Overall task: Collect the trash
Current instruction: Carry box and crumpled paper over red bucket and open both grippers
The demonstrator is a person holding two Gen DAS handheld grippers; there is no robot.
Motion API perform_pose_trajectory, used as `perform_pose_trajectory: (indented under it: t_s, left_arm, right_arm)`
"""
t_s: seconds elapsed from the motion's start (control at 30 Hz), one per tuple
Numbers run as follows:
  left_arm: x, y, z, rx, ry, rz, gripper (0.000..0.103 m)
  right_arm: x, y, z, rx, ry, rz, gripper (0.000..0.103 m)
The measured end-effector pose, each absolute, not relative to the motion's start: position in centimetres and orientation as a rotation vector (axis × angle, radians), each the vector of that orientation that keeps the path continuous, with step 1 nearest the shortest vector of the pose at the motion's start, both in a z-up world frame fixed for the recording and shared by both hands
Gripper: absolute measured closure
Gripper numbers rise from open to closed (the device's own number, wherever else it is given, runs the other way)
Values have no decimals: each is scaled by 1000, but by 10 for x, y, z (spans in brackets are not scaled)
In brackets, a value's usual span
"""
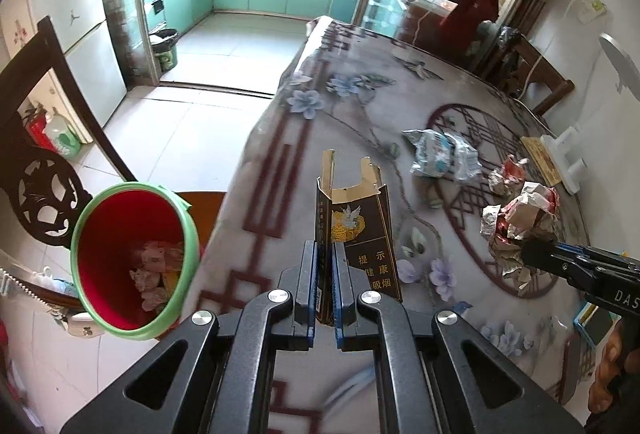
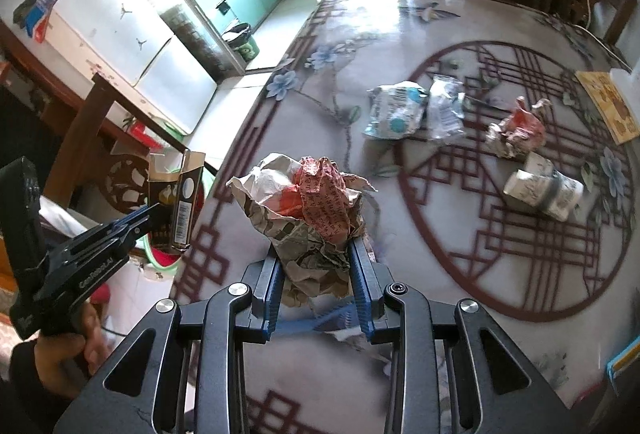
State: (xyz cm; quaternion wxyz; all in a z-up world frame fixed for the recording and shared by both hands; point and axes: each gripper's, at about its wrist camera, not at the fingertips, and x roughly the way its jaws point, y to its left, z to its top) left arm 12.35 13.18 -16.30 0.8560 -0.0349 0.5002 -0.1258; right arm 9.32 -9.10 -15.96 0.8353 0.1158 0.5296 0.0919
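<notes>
My left gripper [image 1: 324, 266] pinches an empty cigarette box [image 1: 358, 230] over the bench [image 1: 280, 137] edge, beside the red bin [image 1: 132, 258]. My right gripper [image 2: 318, 274] clamps a paper wad [image 2: 308, 201]; a plastic wrapper [image 2: 412, 109], another paper ball [image 2: 518, 131] and a crushed cup [image 2: 544, 191] lie beyond.

**Readable text**

The dark cigarette box [image 1: 362, 234] carries the Chinese words 提示, 健康 and 吸烟. The right gripper [image 1: 532, 254] shows the letters "DAS" on its body. Red print on the crumpled paper [image 2: 320, 205] is too small to read.
</notes>
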Motion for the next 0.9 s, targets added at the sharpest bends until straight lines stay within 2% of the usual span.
perform_pose_trajectory:
  t_s: [0.9]
  left_arm:
    - [145, 258, -188, -167, 1081, -96, 98]
  right_arm:
    - [137, 31, -161, 89, 1147, 333, 72]
